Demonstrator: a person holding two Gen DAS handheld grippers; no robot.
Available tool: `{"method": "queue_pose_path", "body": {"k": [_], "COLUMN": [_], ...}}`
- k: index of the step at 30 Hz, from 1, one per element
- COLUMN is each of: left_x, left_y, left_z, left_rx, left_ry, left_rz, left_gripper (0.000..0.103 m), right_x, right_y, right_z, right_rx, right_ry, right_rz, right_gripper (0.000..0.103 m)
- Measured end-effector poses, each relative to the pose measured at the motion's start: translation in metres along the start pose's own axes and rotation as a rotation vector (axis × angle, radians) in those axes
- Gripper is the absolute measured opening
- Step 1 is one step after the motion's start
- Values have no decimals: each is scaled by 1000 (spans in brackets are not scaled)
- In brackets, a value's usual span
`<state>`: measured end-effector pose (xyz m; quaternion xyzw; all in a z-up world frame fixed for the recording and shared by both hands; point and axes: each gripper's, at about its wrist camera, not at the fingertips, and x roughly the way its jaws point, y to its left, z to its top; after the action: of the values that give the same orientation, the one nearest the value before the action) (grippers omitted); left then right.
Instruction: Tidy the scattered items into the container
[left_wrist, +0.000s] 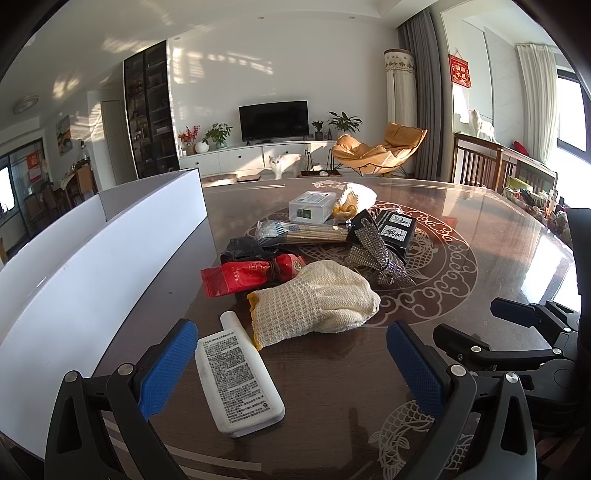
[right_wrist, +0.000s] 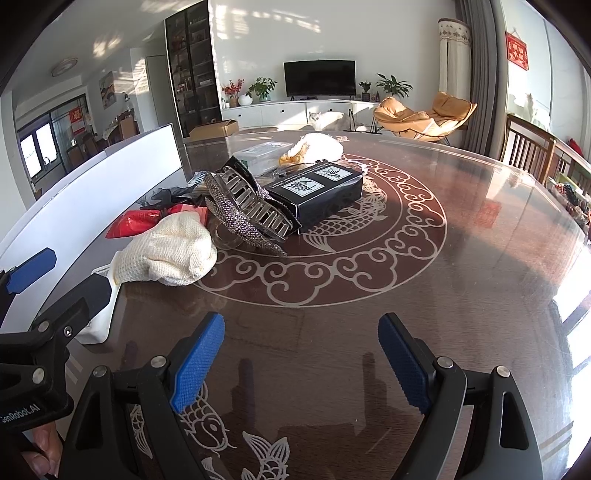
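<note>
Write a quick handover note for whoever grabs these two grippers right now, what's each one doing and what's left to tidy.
Left gripper: open, empty, with the white tube between its fingers, not yet gripped.
Right gripper: open, empty, over bare table.
White container stands along the left edge of the table; its inside is not visible.
Still on the table: knit glove, red packet, rhinestone hair clip, black box, clear plastic box, chopsticks pack, second glove.
Done: nothing seen in the container.
Left: everything, the tube first.
</note>
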<state>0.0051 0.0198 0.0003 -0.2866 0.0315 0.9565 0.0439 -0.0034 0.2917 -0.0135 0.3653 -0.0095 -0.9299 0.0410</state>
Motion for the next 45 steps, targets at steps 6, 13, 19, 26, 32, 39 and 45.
{"method": "queue_pose_path", "body": {"k": [6, 13, 19, 26, 32, 39, 45], "left_x": [1, 1, 1, 1, 1, 1, 1], "left_y": [-1, -2, -3, -3, -3, -2, -3], "left_z": [0, 0, 0, 0, 0, 0, 0], "left_rx": [0, 1, 2, 2, 3, 5, 6], "left_ry": [-1, -3, -4, -4, -4, -4, -5], "left_rz": [0, 0, 1, 1, 1, 1, 1], "left_gripper": [103, 103, 103, 103, 103, 103, 103], "right_x": [0, 0, 0, 0, 0, 0, -1], "right_y": [0, 0, 0, 0, 0, 0, 0], "right_z": [0, 0, 0, 0, 0, 0, 0], "right_rx": [0, 0, 0, 0, 0, 0, -2], "right_ry": [0, 0, 0, 0, 0, 1, 4], "right_rz": [0, 0, 0, 0, 0, 0, 2], "right_gripper": [86, 86, 86, 86, 86, 86, 86]}}
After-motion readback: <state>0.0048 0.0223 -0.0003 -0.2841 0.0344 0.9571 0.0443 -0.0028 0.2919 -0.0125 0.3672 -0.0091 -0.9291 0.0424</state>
